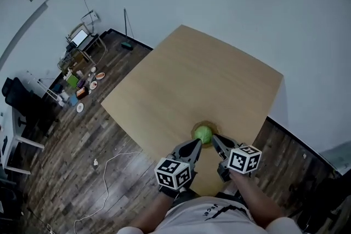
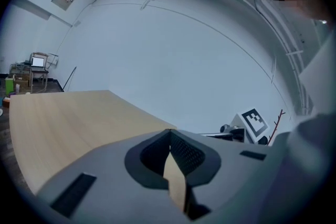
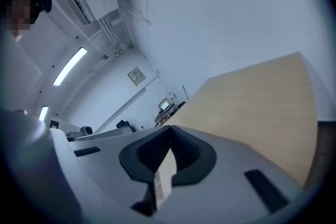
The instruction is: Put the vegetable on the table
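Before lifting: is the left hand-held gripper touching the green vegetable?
Cannot tell: head view shows left hand-held gripper beside green vegetable, neither gap nor contact plain.

Right hand-held gripper (image 3: 169, 143) jaws closed tip to tip; wooden table (image 3: 252, 107) beyond, white wall (image 3: 220, 8) behind.

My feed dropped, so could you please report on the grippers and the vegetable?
Left hand-held gripper shut, empty; right hand-held gripper the same. Green vegetable on small brown dish, just beyond both tips. Nothing blocking the table.
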A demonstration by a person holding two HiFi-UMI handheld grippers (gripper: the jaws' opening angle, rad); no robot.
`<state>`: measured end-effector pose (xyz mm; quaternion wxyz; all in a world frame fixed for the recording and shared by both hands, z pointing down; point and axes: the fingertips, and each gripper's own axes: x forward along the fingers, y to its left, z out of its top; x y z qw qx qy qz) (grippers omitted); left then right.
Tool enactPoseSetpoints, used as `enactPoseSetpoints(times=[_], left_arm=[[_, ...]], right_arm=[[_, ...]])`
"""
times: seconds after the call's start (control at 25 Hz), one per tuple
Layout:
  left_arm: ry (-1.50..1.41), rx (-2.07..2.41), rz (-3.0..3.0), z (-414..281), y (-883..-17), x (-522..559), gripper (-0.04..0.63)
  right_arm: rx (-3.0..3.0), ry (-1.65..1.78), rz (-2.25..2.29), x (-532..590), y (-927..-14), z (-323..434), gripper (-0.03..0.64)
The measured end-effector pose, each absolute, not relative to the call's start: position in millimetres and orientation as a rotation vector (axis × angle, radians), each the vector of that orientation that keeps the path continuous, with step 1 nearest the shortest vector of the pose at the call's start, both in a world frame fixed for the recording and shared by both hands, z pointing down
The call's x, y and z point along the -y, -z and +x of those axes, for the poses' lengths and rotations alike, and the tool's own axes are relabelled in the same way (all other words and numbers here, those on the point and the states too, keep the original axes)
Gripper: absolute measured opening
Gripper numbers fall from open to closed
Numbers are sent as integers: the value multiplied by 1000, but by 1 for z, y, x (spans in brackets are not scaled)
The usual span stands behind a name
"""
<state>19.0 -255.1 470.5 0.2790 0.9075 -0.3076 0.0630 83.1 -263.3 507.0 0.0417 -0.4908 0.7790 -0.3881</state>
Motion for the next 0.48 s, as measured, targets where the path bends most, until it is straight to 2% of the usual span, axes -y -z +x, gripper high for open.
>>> enactPoseSetpoints(times=[0.28,0.48], left_arm=[[-169,782,2516,26,-449,253,14],[-161,777,2535,22,-442,244,14]], right_arm=[[-2491,865,-1672,248,-473,84,14],[-2479,826,-1691,235,-463,77,14]])
